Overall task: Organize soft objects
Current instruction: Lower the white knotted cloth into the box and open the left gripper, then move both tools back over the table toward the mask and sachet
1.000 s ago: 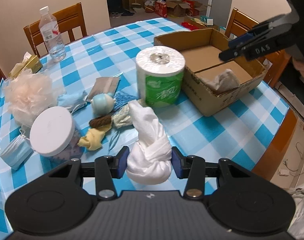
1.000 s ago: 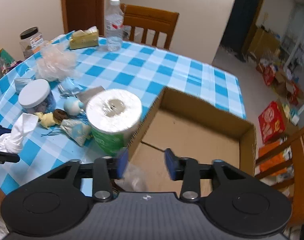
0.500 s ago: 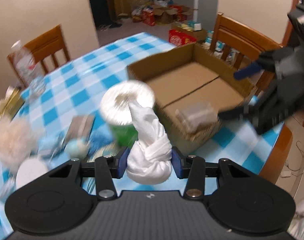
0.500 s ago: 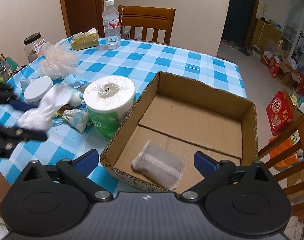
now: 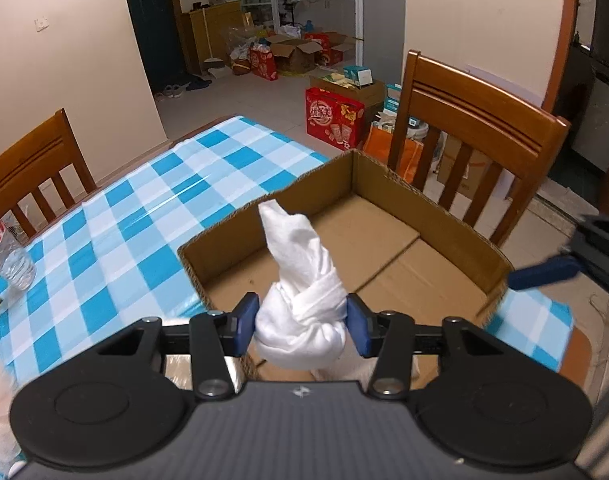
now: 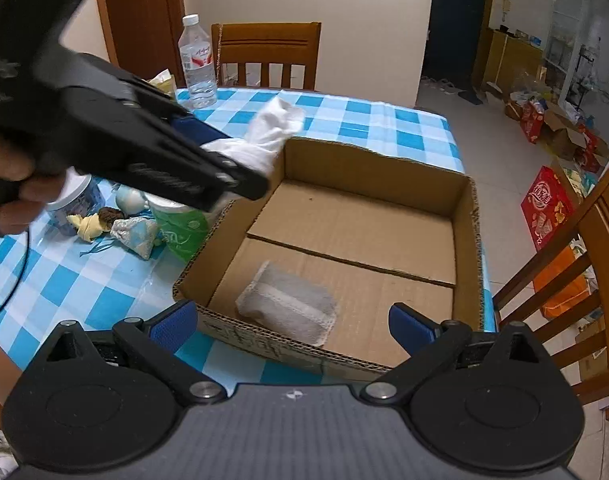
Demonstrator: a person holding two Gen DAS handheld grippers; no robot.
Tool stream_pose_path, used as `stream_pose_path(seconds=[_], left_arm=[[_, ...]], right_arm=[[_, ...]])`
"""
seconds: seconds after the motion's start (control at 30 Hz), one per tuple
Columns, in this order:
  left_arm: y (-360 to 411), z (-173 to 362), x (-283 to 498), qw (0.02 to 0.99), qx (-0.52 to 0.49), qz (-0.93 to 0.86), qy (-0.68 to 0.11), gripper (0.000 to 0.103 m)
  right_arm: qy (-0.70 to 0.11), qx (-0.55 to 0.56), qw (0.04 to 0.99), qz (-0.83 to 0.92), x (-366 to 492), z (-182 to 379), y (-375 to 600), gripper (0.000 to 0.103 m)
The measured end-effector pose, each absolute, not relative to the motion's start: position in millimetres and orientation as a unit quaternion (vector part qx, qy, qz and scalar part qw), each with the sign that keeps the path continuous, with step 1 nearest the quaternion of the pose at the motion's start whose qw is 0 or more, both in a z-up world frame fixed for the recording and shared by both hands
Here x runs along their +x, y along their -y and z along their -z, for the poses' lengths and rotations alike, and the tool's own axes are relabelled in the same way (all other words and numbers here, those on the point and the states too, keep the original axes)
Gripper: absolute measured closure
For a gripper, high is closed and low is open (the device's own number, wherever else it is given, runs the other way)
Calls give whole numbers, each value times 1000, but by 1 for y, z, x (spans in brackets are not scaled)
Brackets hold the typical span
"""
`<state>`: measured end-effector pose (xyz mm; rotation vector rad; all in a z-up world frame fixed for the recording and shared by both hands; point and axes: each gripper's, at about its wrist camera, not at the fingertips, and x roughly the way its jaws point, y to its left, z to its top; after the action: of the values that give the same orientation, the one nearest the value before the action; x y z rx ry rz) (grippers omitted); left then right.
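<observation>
A white knotted cloth bundle sits between the blue pads of my left gripper, which still touch its sides while the jaws are opening. The bundle hangs over the near left corner of the open cardboard box. In the right wrist view the same cloth pokes out past the left gripper's black fingers above the box's left wall. A grey fabric pouch lies on the box floor. My right gripper stands wide open over the box's near edge, holding nothing.
On the blue checked tablecloth left of the box stand a green toilet roll, a white-lidded jar and small soft items. A water bottle is at the far edge. Wooden chairs ring the table.
My left gripper carried the white bundle from the table's clutter over to the box. My right gripper opened wide, left the grey pouch in the box and drew back a little.
</observation>
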<state>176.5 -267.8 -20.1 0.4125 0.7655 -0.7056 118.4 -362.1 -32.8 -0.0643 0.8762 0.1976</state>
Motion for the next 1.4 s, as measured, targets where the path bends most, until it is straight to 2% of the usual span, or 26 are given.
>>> stream_pose_path(seconds=[0.03,0.07,0.1,0.53,0.83,1.4], left_arm=[[270,25,179,851,196,328,-361,28],[270,29,180,856,195,318,-358,10],[269,33,180,862,192,309,-353,8],[219,32,147,893,141,243,-351,3],[179,34,122,899,91,202,-377,3],[61,46,109,892,96,180,-405,3]], right_arm=[[-422,-30,901,-94,118,32,364,0],[-421,-29,902,-92,118,32,365,0],[-420,-29,902,-91,118,32,366,0],[-425,-30,900,-90,126,42,357,0],[-421,-50,899,-106,129,41,336,0],[-432,-50,894,-105,138,44,253,0]])
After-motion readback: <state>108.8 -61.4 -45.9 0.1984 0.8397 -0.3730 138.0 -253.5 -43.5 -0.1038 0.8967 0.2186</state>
